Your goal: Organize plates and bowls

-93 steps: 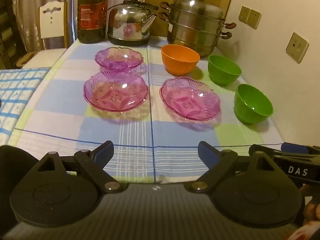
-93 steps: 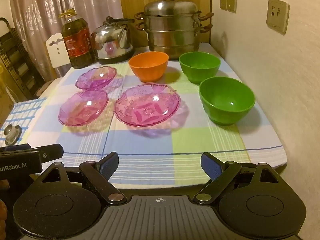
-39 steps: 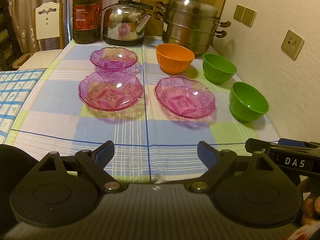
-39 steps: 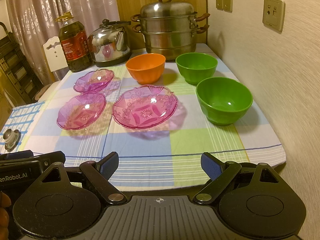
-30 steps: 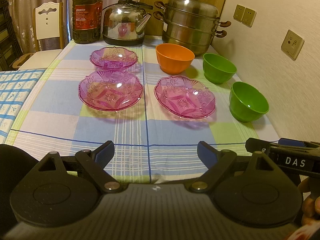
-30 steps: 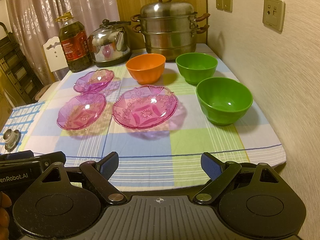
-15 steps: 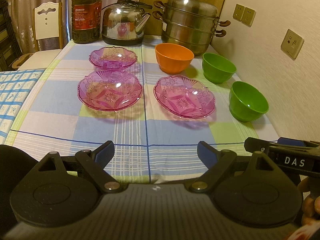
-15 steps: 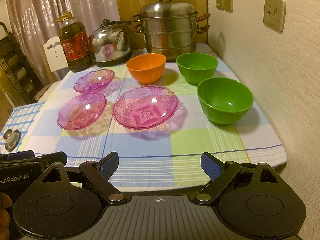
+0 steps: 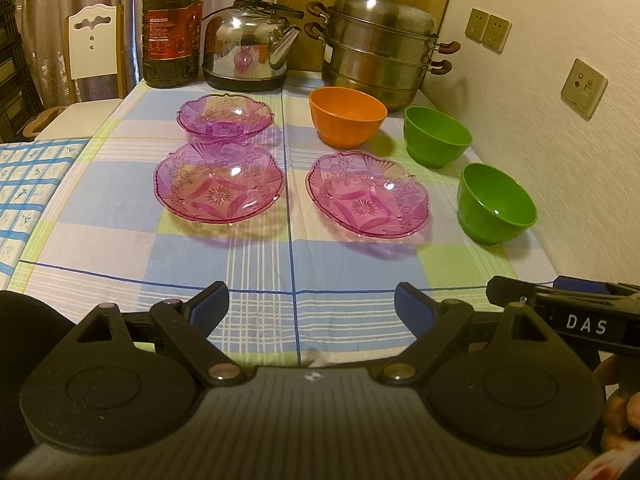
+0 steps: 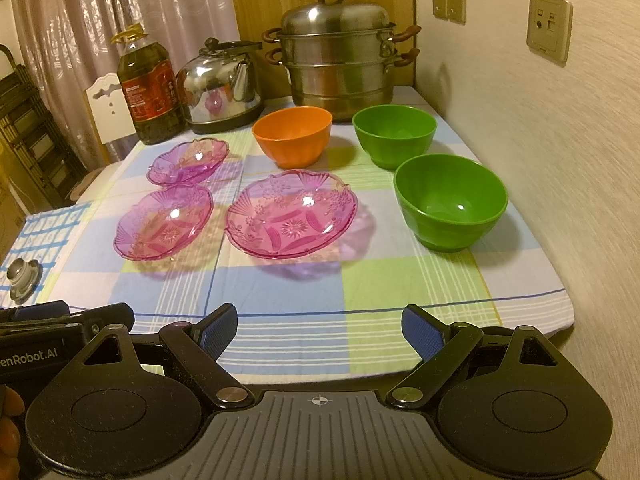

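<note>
Three pink glass plates lie on the checked tablecloth: a far left one [image 9: 225, 117], a near left one [image 9: 219, 182] and a right one [image 9: 367, 200] [image 10: 291, 215]. An orange bowl [image 9: 347, 116] stands behind the right plate. Two green bowls stand by the wall, one far [image 9: 437, 136] and one near [image 9: 496, 203] [image 10: 450, 201]. My left gripper [image 9: 311, 307] is open and empty over the table's front edge. My right gripper [image 10: 319, 327] is open and empty at the front edge, right of the left one.
An oil bottle [image 9: 172, 26], a steel kettle [image 9: 249, 54] and a stacked steel steamer pot [image 9: 380, 42] stand along the back. A wall [image 9: 560, 128] runs along the right side. A white chair [image 9: 94, 46] is at the back left. A small metal object [image 10: 22, 274] lies left.
Both views have shifted only slightly; the dishes have not moved and both grippers stay open.
</note>
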The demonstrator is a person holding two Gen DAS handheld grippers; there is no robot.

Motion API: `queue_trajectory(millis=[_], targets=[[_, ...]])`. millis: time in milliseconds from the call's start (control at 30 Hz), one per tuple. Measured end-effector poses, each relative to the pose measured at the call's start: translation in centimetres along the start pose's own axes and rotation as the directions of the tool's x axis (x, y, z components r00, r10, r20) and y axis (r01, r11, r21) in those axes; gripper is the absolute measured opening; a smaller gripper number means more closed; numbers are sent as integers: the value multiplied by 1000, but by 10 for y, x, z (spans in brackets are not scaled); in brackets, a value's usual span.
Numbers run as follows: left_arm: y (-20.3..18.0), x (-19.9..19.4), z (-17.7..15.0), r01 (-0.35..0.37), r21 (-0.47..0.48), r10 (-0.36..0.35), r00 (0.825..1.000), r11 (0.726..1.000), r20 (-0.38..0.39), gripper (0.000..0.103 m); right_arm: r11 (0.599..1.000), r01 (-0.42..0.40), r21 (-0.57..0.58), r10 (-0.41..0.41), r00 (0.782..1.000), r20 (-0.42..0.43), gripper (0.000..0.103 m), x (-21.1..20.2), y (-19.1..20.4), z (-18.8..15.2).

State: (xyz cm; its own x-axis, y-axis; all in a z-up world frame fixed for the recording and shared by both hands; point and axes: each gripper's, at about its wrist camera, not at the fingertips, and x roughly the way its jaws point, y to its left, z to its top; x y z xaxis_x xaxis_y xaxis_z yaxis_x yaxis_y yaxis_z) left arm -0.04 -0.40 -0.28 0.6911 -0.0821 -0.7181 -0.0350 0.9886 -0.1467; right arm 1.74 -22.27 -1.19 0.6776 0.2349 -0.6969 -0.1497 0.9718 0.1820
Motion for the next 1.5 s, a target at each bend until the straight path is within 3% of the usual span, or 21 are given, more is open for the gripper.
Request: queue_trajectory(millis=[267,500,633,667,733,800,967,1033,1133,1500], targets=[[6,14,13,31,-33,-31,999,999,-7,89,1000,15,16,-15,1000,-14,89,13,-4,1],[17,58,37,66,-103,-68,998,992,-18,86,997,17,74,-16,1000,-11,89,41,-21,19],[25,94,45,83,-169,-90,995,982,-32,75,992,8,127,-8,1000,-1,89,64,-30,35],[27,102,46,97,-186,-104,994,978,-31,74,990,8,138,-8,1000,1,87,71,-31,39],[31,122,49,114,-221,-126,991,969,-38,68,988,13,151,-13,1000,-3,70,86,-34,45],[33,139,51,116,-251,-132,990,961,-49,68,987,19,157,-17,1000,-18,65,104,-38,50],[32,175,55,102,-273,-125,990,957,-65,61,980,14,199,-6,999,-37,57,143,-49,57],[31,187,57,99,-283,-123,990,954,-68,49,977,8,213,1,999,-42,54,156,-53,59],[29,201,59,100,-291,-124,990,952,-67,44,974,3,225,8,999,-49,48,173,-56,63],[21,217,59,88,-270,-98,995,959,-25,19,967,-3,254,22,997,-72,29,199,-65,63]])
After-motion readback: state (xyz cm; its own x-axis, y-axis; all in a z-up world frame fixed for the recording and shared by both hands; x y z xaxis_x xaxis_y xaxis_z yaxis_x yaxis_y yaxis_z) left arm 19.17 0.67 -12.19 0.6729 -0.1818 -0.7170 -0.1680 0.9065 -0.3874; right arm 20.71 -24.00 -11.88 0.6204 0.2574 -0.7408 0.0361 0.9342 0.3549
